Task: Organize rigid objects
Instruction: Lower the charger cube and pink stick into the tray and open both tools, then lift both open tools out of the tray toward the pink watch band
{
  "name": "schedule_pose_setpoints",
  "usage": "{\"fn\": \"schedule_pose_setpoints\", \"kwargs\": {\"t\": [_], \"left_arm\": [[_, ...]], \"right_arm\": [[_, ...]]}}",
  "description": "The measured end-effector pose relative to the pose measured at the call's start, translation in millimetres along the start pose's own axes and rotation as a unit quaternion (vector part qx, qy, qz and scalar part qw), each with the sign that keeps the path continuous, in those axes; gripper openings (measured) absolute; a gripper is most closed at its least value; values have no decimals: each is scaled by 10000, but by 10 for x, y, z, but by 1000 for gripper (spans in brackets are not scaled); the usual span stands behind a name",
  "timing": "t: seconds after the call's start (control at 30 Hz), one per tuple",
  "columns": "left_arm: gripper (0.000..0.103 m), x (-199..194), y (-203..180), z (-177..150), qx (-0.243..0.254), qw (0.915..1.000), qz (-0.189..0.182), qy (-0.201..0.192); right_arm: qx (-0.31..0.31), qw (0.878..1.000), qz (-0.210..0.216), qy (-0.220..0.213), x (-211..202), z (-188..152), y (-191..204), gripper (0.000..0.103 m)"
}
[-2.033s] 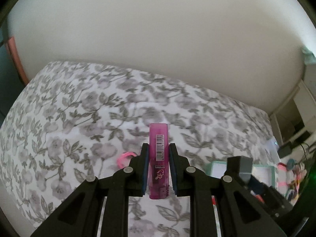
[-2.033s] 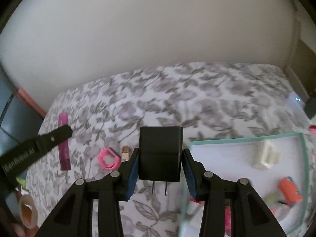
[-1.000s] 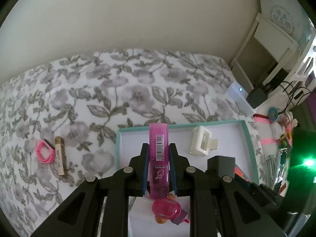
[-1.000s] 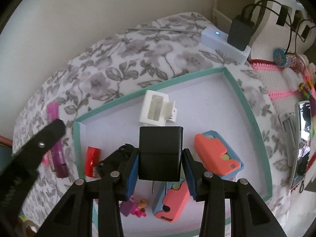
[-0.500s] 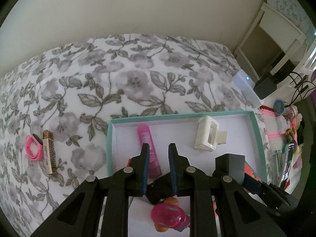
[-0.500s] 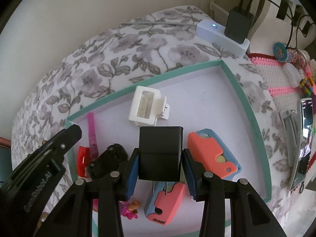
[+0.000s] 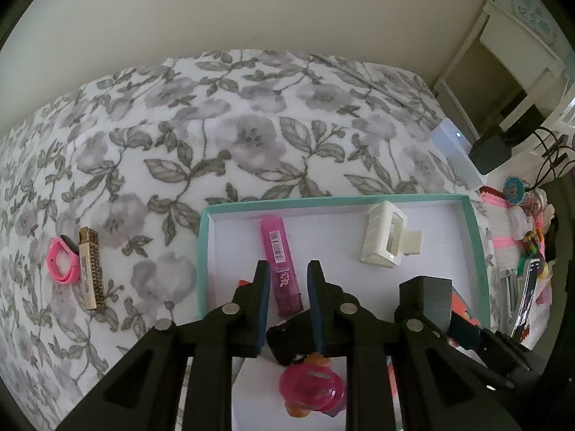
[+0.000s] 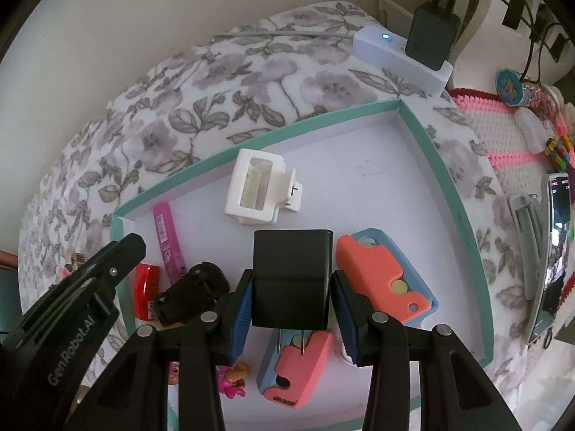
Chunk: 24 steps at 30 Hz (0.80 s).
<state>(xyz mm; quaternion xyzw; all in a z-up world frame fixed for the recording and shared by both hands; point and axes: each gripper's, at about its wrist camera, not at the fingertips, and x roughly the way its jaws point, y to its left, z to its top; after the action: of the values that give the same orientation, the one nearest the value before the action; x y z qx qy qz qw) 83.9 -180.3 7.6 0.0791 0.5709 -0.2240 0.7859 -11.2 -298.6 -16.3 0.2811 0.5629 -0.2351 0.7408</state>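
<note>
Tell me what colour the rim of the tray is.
Teal, with a white inside; the tray rim shows best in the right wrist view.

1. The tray (image 8: 445, 165) floor is bare at its far right corner, beyond the white clip (image 8: 257, 190).
2. The near tray is crowded: pink lighter (image 7: 280, 258), black toy (image 8: 194, 292) and coral cases (image 8: 381, 276).
3. The bedspread (image 7: 222, 133) behind the tray is open.
</note>
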Motion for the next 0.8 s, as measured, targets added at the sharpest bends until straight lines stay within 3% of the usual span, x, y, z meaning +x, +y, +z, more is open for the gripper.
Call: {"fn": "schedule_pose_setpoints", "kwargs": {"t": [0.33,0.6,0.7,0.8], "left_arm": [[45,-66,104,30,-185,9998,43,23],[53,-213,247,80,-346,9993,113,-98],[66,-263,308,96,-417,9989,179,-137],[67,-309,371,106,-485,9983,252,-184]], "right_arm": [[-68,9998,-134,-138,-108,37,15,54],[-104,9987,-171,-470,-375,105,16,55],[-137,9978,-245,-602,-475,125,18,68],[-210,9969,-317,-685,-525,138,25,71]]}}
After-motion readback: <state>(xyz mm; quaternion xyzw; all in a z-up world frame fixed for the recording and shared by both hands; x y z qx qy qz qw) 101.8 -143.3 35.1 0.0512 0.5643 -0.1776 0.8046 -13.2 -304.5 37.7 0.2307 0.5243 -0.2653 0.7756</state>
